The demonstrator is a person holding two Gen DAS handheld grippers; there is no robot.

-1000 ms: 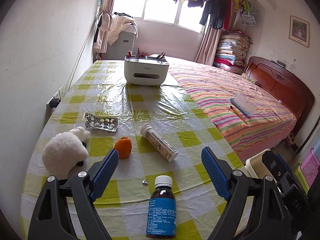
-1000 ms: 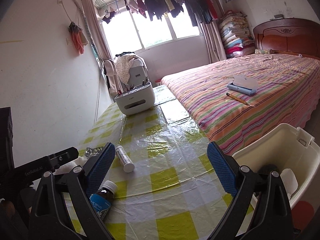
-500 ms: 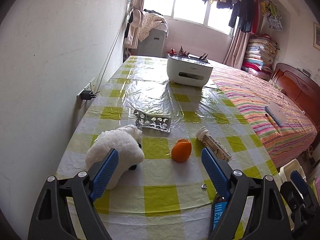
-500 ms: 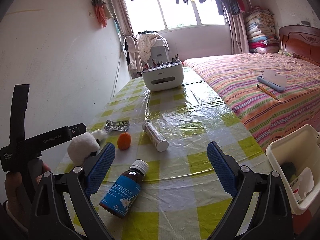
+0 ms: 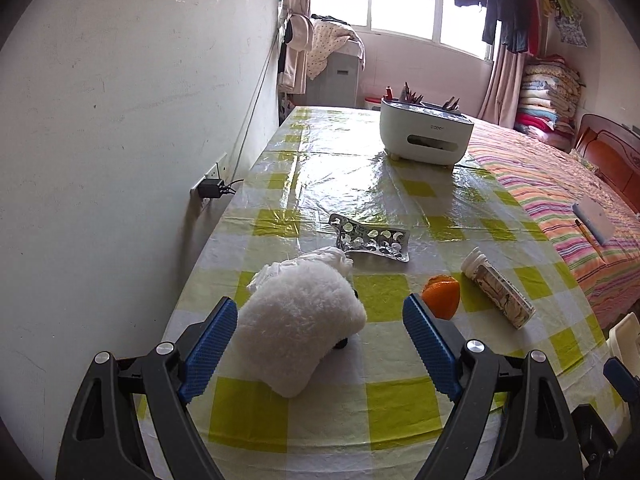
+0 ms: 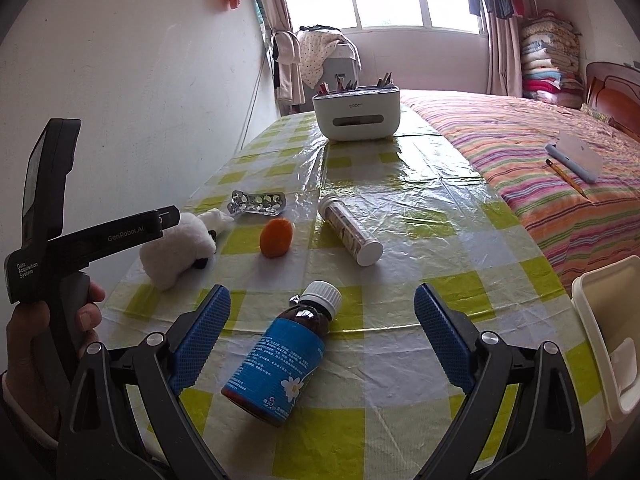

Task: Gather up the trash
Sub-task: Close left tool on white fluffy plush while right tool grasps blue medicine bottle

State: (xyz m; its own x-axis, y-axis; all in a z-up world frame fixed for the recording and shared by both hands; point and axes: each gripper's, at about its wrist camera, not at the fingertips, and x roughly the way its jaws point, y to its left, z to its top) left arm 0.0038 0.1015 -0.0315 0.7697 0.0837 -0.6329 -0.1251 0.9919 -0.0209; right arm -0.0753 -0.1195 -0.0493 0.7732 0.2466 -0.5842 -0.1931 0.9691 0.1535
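Observation:
On the checked table lie a silver blister pack (image 5: pixel 370 238) (image 6: pixel 258 202), an orange peel (image 5: pixel 441 296) (image 6: pixel 276 237), a clear tube with a white cap (image 5: pixel 498 293) (image 6: pixel 350 234) and a brown bottle with a blue label (image 6: pixel 286 354). My left gripper (image 5: pixel 318 342) is open, and a white plush toy (image 5: pixel 302 318) (image 6: pixel 178 248) sits between its fingers. My right gripper (image 6: pixel 322 334) is open around the bottle. A white bin (image 6: pixel 608 336) stands at the table's right edge.
A white tissue box with pens (image 5: pixel 424 134) (image 6: pixel 356 112) stands at the far end. A wall with a plug (image 5: pixel 212 189) runs along the left. A striped bed (image 6: pixel 540 164) lies to the right.
Both grippers swung left and came lower over the table. The plush toy now sits between the left fingers, and the bottle between the right fingers.

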